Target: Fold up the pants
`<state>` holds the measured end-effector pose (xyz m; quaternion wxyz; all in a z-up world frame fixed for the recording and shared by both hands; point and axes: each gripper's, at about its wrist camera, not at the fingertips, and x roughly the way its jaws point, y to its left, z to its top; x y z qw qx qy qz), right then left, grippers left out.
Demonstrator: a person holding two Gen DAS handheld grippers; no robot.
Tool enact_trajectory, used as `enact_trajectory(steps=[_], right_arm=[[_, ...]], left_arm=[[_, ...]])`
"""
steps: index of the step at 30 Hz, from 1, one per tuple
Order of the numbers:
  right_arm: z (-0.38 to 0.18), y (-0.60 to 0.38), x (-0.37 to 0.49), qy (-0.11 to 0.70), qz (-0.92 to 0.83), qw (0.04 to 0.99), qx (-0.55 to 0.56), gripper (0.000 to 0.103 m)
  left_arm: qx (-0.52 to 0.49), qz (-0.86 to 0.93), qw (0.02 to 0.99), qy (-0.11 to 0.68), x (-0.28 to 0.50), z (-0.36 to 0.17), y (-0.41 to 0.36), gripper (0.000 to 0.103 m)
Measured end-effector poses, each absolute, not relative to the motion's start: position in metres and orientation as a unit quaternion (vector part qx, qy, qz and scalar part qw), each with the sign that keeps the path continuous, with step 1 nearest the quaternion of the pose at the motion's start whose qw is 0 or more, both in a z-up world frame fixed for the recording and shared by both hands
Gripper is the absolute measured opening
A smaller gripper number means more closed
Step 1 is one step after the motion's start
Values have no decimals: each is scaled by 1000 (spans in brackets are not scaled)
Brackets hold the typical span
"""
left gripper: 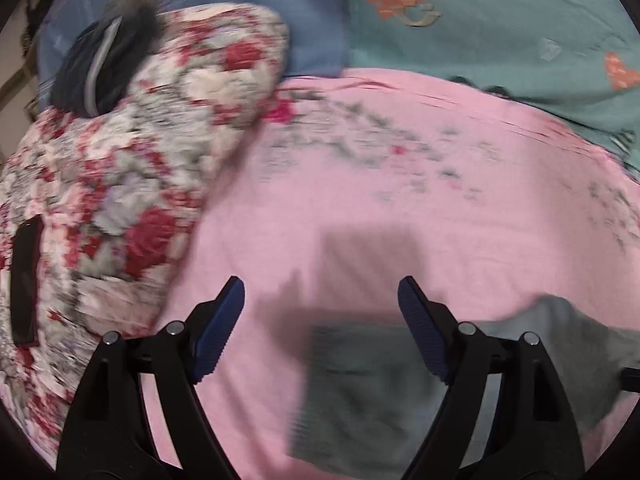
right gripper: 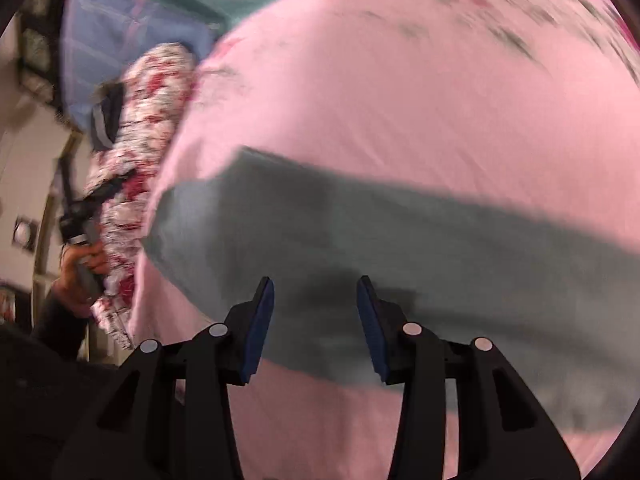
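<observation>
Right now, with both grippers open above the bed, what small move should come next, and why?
Probably lower the right gripper onto the near edge of the grey pants and close it. Its jaws are open and empty, and the pants lie flat on the pink sheet just beneath them. The left gripper, also open, hovers over the sheet by the pants' end.
</observation>
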<state>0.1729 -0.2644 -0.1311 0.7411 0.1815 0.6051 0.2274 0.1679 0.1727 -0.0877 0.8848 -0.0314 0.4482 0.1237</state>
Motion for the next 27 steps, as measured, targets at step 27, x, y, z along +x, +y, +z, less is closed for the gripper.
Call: enact_trajectory(steps=[27], right_arm=[[-114,-542,61,493,-152,792,327,5]], left_arm=[[18,31,806,590,121,-174,-71,86]])
